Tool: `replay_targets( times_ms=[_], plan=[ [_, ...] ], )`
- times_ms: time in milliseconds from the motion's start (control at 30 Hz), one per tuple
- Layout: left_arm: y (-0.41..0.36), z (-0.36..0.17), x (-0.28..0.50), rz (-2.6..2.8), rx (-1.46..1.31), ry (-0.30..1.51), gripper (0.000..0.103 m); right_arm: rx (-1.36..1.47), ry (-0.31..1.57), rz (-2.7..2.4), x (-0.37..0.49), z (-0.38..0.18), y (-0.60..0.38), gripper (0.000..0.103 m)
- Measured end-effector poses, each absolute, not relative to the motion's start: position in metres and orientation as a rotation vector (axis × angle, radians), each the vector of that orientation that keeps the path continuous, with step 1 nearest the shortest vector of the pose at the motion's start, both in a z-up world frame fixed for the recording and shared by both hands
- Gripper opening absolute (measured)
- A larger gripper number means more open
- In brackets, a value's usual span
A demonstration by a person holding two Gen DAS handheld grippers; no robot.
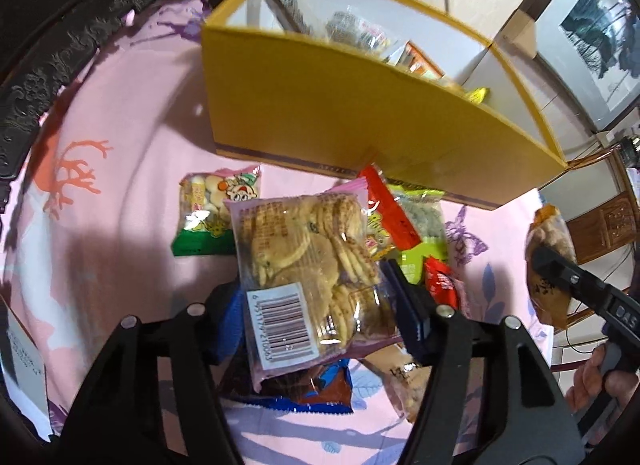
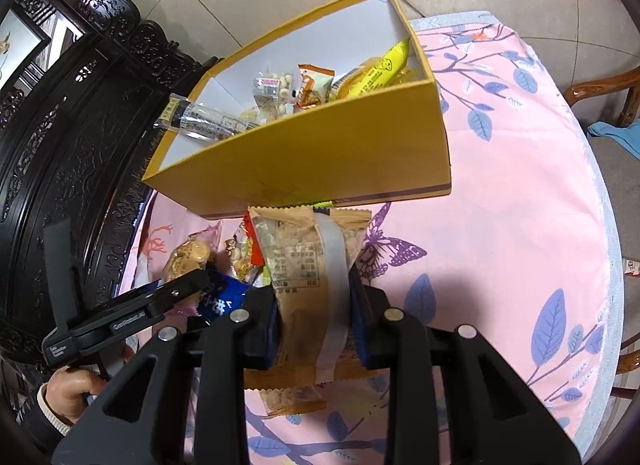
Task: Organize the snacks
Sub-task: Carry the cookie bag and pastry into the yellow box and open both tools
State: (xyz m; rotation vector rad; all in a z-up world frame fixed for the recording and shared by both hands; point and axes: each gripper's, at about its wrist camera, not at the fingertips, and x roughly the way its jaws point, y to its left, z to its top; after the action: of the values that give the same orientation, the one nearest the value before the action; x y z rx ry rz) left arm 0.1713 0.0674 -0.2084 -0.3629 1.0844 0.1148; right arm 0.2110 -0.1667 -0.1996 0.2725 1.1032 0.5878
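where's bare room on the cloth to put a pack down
Bare tablecloth lies right of the yellow box, out to the table's edge, and left of the cartoon pack toward the carved chair. The snack pile right before the box is crowded.

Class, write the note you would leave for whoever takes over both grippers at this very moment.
Left gripper: shut on the clear cracker packet, lifted over the pile.
Right gripper: shut on the tan snack packet, in front of the yellow box.
Done: several snacks already lie in the box, among them a yellow packet.
Left: drop in both held packets, then the loose ones on the pink tablecloth, such as the green-edged biscuit bag.
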Motion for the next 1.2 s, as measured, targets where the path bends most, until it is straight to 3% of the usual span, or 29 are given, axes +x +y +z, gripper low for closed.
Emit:
replay_targets(
  times_ms=[400, 733, 1200],
  plan=[
    [0.062, -0.129, 0.152, 0.067, -0.330, 0.896, 0.065, 0.285, 1.019, 0.638, 0.205, -0.158, -0.164, 0.029],
    [0.044, -0.071, 0.209, 0.006, -0.244, 0.740, 0.065, 0.260, 0.862, 0.668, 0.250, -0.100, -0.154, 0.030],
    [0.047, -0.061, 0.312, 0.018, -0.167, 0.724, 0.065, 0.201, 0.824, 0.615, 0.338, -0.090, -0.132, 0.029]
  ],
)
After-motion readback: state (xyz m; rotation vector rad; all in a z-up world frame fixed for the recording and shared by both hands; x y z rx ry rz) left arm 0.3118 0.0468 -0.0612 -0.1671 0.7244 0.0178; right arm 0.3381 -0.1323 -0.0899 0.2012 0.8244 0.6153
